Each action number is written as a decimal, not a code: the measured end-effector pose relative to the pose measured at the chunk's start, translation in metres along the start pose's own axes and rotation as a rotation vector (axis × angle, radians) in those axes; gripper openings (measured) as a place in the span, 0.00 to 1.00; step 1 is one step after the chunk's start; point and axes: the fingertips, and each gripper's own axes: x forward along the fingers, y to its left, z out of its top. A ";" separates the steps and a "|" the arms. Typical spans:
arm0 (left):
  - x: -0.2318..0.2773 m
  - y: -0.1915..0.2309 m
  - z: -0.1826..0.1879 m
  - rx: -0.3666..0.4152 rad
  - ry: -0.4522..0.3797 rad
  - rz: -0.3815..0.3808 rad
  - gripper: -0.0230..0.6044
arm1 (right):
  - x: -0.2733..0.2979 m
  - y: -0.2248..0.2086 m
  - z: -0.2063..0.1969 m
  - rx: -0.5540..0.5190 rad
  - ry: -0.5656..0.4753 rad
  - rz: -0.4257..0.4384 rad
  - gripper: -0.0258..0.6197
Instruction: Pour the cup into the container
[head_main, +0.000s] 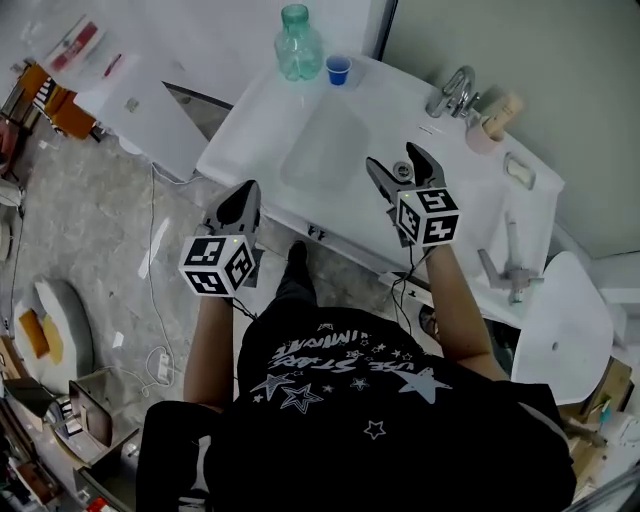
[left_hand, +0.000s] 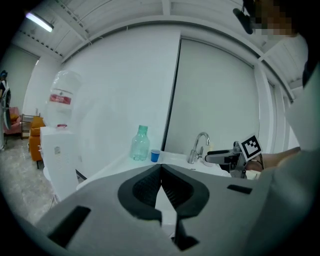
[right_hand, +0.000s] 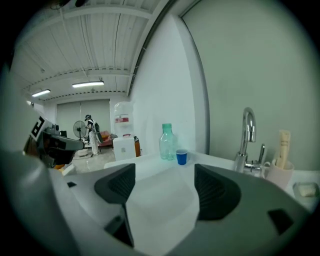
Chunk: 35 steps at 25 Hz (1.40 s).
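Observation:
A small blue cup (head_main: 338, 69) stands at the far corner of the white counter, right beside a green plastic bottle (head_main: 298, 43). Both show again in the gripper views: the cup (right_hand: 181, 157) and bottle (right_hand: 167, 142) beyond my right jaws, and the cup (left_hand: 155, 155) and bottle (left_hand: 140, 143) beyond my left. A clear shallow container (head_main: 324, 148) lies on the counter in front of them. My right gripper (head_main: 402, 167) hovers open over the counter, just right of the container. My left gripper (head_main: 245, 195) is shut and empty at the counter's near edge.
A chrome tap (head_main: 454, 92) stands at the back right beside a beige holder with a tube (head_main: 492, 124) and a soap dish (head_main: 520, 171). A water dispenser (left_hand: 59, 135) stands left of the counter. Cables (head_main: 155, 240) lie on the floor.

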 end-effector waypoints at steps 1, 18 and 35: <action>0.012 0.005 0.005 0.019 0.006 -0.016 0.05 | 0.009 -0.004 0.005 -0.004 0.001 -0.008 0.60; 0.145 0.091 0.068 0.016 0.011 -0.125 0.05 | 0.141 -0.045 0.073 -0.038 0.039 -0.078 0.60; 0.251 0.146 0.078 0.005 0.083 -0.204 0.05 | 0.238 -0.074 0.052 0.003 0.119 -0.113 0.60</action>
